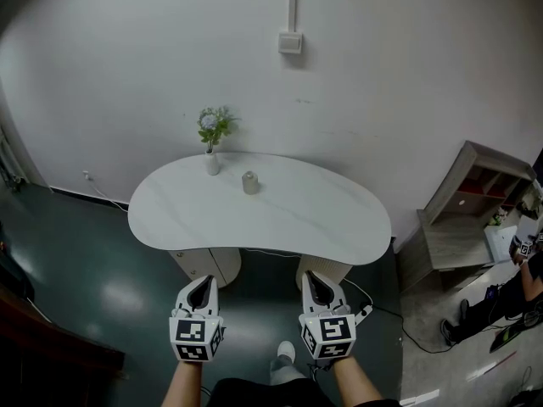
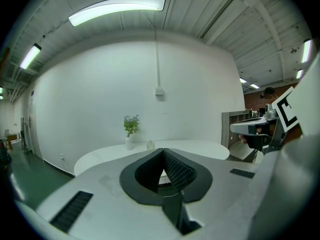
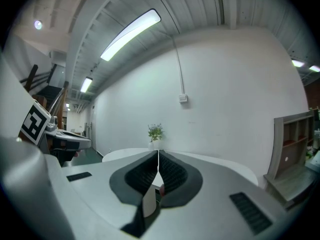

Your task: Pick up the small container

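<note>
A small grey container (image 1: 249,182) stands upright on the white kidney-shaped table (image 1: 297,219), towards its far side; in the left gripper view the container (image 2: 150,145) shows tiny beyond the jaw tips. Both grippers hang well short of the table's near edge, over the dark floor. My left gripper (image 1: 201,292) is shut with nothing in it, its jaw tips (image 2: 162,150) meeting. My right gripper (image 1: 314,287) is shut too and empty, tips together (image 3: 158,153). The container is hidden behind the jaws in the right gripper view.
A white vase with a green plant (image 1: 213,142) stands left of the container near the wall. A grey shelf unit (image 1: 462,210) sits at the right, with a person (image 1: 509,299) beyond it. Cables (image 1: 407,333) run across the floor under the table's right side.
</note>
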Tool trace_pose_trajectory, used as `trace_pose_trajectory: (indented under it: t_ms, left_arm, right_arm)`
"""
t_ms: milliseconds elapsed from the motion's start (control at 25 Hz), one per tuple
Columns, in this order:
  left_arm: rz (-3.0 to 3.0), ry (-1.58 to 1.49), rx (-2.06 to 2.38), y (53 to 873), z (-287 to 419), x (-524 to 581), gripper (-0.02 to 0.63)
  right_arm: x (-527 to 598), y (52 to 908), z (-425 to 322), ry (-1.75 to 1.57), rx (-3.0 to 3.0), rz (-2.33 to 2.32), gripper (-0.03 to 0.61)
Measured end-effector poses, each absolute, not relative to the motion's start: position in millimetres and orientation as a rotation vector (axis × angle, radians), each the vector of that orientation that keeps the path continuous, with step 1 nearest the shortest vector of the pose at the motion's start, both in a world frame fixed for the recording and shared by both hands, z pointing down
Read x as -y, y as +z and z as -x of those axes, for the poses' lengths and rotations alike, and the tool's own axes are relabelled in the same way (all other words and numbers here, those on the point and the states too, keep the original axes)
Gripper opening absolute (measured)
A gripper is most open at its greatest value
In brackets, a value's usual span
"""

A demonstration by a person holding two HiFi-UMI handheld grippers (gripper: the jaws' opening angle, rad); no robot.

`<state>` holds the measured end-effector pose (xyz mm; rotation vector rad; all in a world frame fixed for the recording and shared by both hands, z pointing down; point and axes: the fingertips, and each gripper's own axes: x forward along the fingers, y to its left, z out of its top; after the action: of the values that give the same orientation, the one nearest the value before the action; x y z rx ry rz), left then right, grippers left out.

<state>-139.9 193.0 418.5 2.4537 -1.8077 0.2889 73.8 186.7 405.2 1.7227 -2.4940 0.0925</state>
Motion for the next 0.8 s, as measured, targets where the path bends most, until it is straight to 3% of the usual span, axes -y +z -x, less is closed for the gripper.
trace_pose_trajectory:
  t_ms: [800]
  left_arm:
    - [-2.408, 0.339, 1.807, 435, 124, -92, 0.012]
  right_arm:
    - [-84, 419, -86, 0.138, 2.508, -1.686, 0.067]
